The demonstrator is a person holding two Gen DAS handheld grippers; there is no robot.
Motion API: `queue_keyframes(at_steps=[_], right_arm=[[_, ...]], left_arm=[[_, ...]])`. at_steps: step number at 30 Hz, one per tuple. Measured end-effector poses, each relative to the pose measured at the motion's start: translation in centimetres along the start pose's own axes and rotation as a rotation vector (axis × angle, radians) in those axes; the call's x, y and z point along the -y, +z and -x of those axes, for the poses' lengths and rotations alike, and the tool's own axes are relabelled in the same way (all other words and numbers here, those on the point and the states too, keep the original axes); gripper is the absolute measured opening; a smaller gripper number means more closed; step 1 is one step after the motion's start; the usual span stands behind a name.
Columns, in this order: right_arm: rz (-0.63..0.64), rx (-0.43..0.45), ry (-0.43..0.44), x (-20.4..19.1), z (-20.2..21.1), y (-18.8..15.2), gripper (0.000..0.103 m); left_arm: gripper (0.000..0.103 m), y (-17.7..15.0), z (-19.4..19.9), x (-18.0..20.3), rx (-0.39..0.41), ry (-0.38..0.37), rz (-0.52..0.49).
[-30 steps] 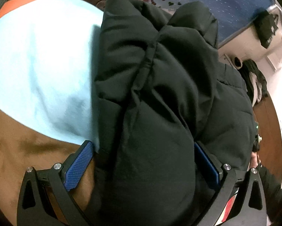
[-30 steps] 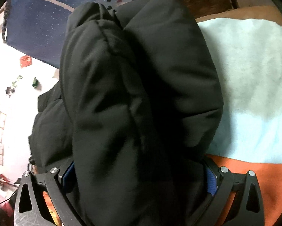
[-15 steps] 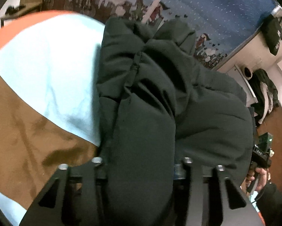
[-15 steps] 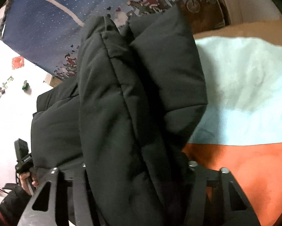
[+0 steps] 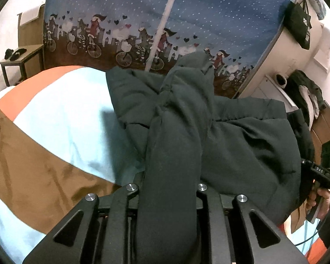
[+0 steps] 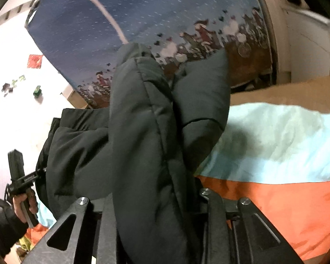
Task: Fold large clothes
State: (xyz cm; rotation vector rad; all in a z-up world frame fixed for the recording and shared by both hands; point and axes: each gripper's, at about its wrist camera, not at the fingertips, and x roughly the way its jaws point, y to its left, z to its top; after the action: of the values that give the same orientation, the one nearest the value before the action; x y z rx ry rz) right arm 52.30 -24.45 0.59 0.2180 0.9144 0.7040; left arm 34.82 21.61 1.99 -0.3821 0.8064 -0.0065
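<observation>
Over the striped bedspread (image 5: 54,118), the left gripper (image 5: 168,200) clamps one thick fold of the dark jacket (image 5: 231,140) — the right gripper (image 6: 158,202) pinches another beside it, likely so both ends lift evenly for folding.

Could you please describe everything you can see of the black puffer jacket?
The black puffer jacket is matte, padded fabric with stitched seams. It is bunched, each end clamped in the left gripper and the right gripper, its bulk draping onto the striped bedspread. No zip or label shows.
</observation>
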Motion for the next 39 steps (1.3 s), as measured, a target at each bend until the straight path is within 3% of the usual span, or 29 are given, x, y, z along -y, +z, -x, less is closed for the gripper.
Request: queue_keyframes(at_steps=[6, 14, 21, 26, 34, 39], right_arm=[[0.062, 0.034, 0.011, -5.0, 1.5, -0.4, 0.025], [0.076, 0.086, 0.032, -7.6, 2.7, -2.5, 0.025], [0.088, 0.050, 0.000, -7.8, 0.4, -4.3, 0.025], [0.079, 0.038, -0.068, -6.4, -1.3, -5.6, 0.026], [0.050, 0.007, -0.137, -4.7, -2.6, -6.7, 0.038], [0.031, -0.011, -0.166, -4.0, -3.0, -7.0, 0.053]], left_arm=[[0.015, 0.4, 2.9, 0.6, 0.010, 0.018, -0.033], [0.015, -1.0, 6.5, 0.8, 0.037, 0.048, -0.070], [0.015, -4.0, 3.5, -1.5, -0.023, 0.095, -0.059], [0.016, -5.3, 2.1, -3.1, -0.022, 0.080, -0.003], [0.023, -5.8, 1.8, -3.0, -0.041, 0.123, -0.016], [0.040, -6.2, 1.0, -3.0, -0.087, 0.178, 0.020]])
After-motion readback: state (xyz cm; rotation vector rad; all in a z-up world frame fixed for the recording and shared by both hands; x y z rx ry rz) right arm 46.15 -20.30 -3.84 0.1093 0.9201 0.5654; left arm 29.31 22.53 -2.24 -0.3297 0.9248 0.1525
